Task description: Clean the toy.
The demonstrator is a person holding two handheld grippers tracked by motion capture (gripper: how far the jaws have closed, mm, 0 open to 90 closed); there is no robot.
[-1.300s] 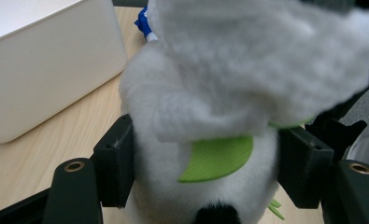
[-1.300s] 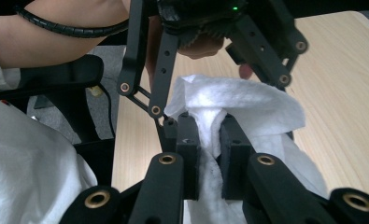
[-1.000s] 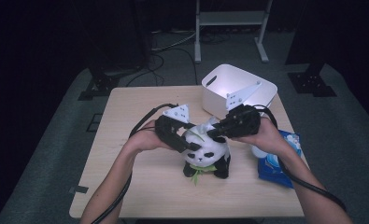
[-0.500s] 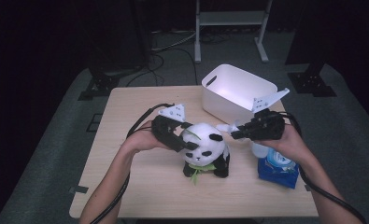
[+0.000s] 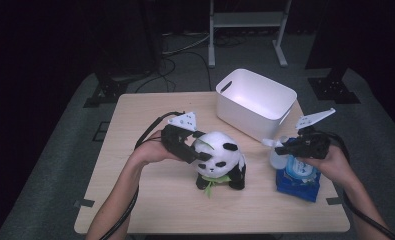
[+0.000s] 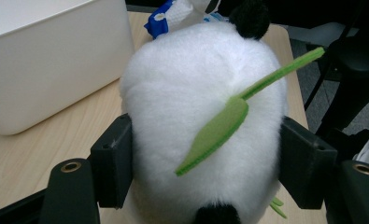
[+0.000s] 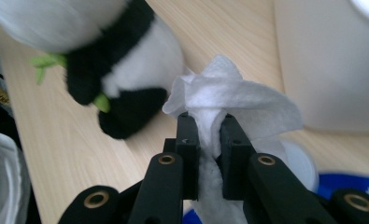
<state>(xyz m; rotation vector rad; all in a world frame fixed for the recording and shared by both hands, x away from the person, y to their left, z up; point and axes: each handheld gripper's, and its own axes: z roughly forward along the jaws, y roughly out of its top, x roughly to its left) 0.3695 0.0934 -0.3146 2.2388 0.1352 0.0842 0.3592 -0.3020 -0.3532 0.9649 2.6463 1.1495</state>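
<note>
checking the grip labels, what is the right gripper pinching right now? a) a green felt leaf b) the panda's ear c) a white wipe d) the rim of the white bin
c: in the right gripper view the right gripper has both jaws pressed on a crumpled white wipe, apart from the plush panda and the white bin.

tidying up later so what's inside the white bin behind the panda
The high view looks into the white bin past its near wall: the far inner wall and part of the floor show bare white. The floor strip right behind the near wall is covered, so something flat there would go unseen.
</note>
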